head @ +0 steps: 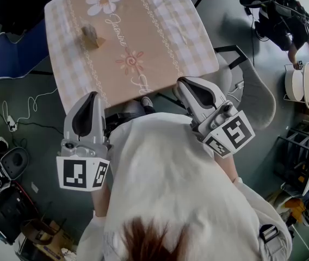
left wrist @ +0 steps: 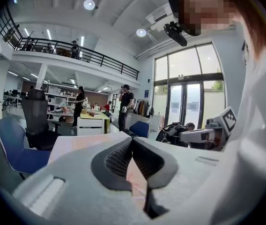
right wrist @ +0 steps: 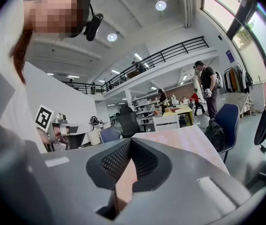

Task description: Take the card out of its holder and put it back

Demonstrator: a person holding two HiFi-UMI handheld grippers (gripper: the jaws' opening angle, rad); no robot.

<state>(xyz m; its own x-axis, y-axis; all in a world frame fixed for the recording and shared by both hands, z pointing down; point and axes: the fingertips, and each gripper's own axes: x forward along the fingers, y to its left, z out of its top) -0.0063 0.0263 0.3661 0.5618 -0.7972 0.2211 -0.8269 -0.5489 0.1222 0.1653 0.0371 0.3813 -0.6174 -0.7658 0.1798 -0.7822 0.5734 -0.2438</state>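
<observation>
person: one, in a white top [head: 165, 189], standing at the near edge of the table with both tools drawn in close to the body.
left gripper [head: 92, 98]: one. its own view shows the fingers pressed together at the tips, with nothing between them, only tablecloth through the gap behind.
right gripper [head: 183, 84]: one. its fingers likewise meet tip to tip and are empty.
marker cubes: two, one on the left tool [head: 82, 173] and one on the right [head: 230, 135].
table [head: 160, 31]: one, under a checked tablecloth printed with two flowers, a white one far and an orange one nearer.
card holder [head: 92, 37]: one small tan piece on the far left part of the cloth, well apart from both grippers. it is too small to tell the card from the stand, though a card seems to sit in it.
done so far: nothing i can point to. neither tool is near the holder, so this reads as either the very start or the very end.
left to do: if it is the start, everything: reach out, draw the card, set it back.
blue chair [head: 13, 53]: one, beside the table's left edge.
room beyond: an open office with a railed upper level and a few people standing among the desks.
</observation>
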